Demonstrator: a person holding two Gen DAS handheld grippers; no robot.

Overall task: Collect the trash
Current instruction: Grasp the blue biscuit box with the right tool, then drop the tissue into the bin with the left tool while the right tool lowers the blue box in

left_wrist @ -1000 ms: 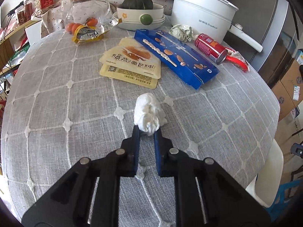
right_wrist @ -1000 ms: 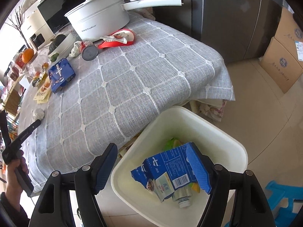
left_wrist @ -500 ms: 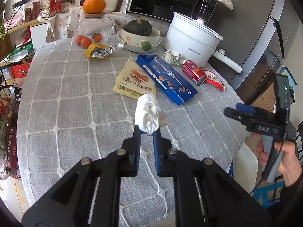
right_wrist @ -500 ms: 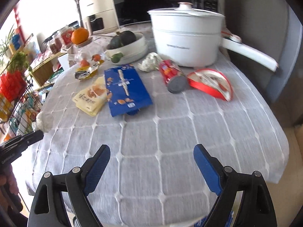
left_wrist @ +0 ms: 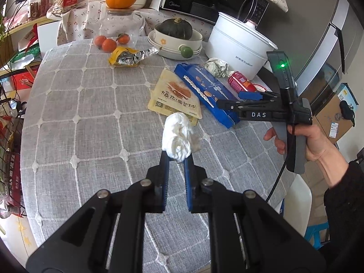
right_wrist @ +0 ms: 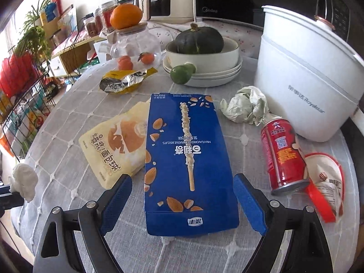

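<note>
**A:** Status check. Your left gripper (left_wrist: 176, 159) is pinched narrow on the white tissue wad (left_wrist: 178, 136) — it sticks out past the fingertips, lifted clear of the tablecloth (left_wrist: 91, 118). That piece counts as picked but not binned; no bin shows in either view right now.

**B:** And the right?

**A:** Your right gripper (right_wrist: 182, 202) stands wide, nothing between the pads. The jaws have just been opening. The blue biscuit box (right_wrist: 188, 159) lies flat straight ahead, its near end sitting between the two fingers (right_wrist: 118, 195) but not touched on either side.

**B:** So the box is my next grab?

**A:** My read, yes — you're lined up on it. The box looks close to as wide as the gap, so centre it before you close.

**B:** What's left after that?

**A:** Plenty. Left of the box, just beside it: the yellow bread packet (right_wrist: 116, 145). Beyond that, the torn foil wrapper (right_wrist: 125, 82). Right of the fingers: the red can (right_wrist: 282, 157) on its side, the red-and-white wrapper (right_wrist: 325, 182) touching its base, and the crumpled paper ball (right_wrist: 245, 107) against the white pot (right_wrist: 302, 77).

**B:** Fruit, squash, bowls?

**A:** Not trash, I'd judge. Leave them.

**B:** Overall?

**A:** Early-to-middle — one item in hand, six on the table.
</note>
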